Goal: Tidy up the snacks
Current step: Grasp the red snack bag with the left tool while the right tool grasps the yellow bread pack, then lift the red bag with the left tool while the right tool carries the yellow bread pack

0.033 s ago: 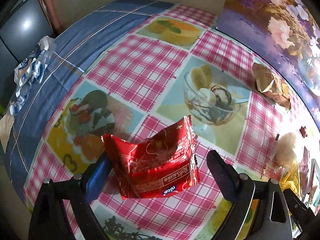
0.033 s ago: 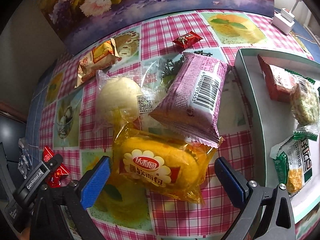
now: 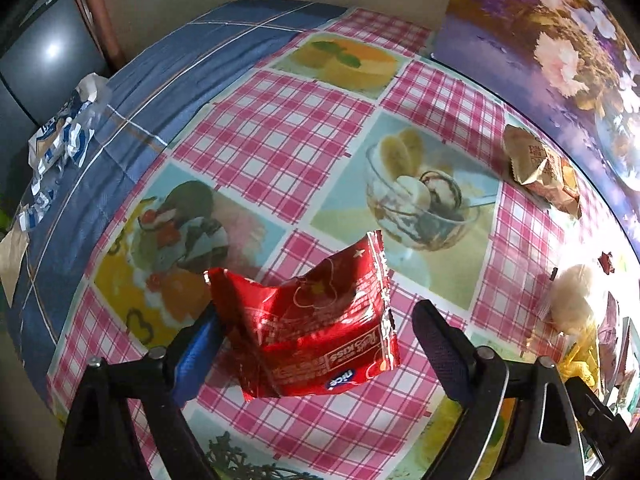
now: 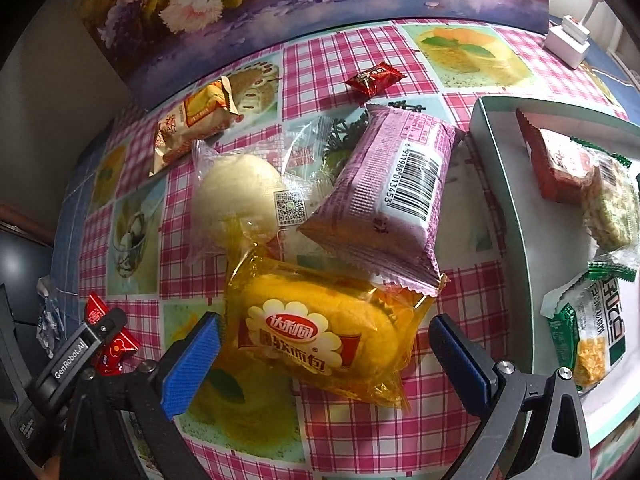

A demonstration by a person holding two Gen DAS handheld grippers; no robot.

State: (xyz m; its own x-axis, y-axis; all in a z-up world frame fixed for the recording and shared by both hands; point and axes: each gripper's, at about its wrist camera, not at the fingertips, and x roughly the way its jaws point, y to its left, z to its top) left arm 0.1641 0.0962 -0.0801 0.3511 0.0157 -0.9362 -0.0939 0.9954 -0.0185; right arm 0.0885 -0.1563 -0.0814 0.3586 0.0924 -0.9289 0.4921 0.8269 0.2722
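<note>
The worktop point(image 4: 360, 60) wears a pink checked cloth with dessert pictures, and a flowered panel stands along its far edge. At the right sits a pale tray point(image 4: 508, 208), already holding a red packet and two green-and-white ones. Just left of the tray lies a heap of snacks: a purple bag point(image 4: 384, 200) resting partly on a yellow bread pack point(image 4: 320, 324), with a clear-wrapped bun point(image 4: 236, 196) touching both. Farther off lie a tan packet point(image 4: 192, 124) and a small red candy point(image 4: 374, 78).

The right hand-held gripper point(image 4: 324, 344) is open, its blue pads either side of the bread pack, not pressing it. The left hand-held gripper point(image 3: 316, 340) is also apart from its target: the red wrapper point(image 3: 308, 320) stands crumpled between the fingers at the near left of the worktop, touching the left finger, with a clear gap to the right one.

Risks, as I judge them: the foil wrapper is light and slippery, so closing may pinch only a corner and let it slide out or tip. On the right, lifting the bread pack could drag the purple bag off it, or burst the air-filled wrapping if squeezed hard.
</note>
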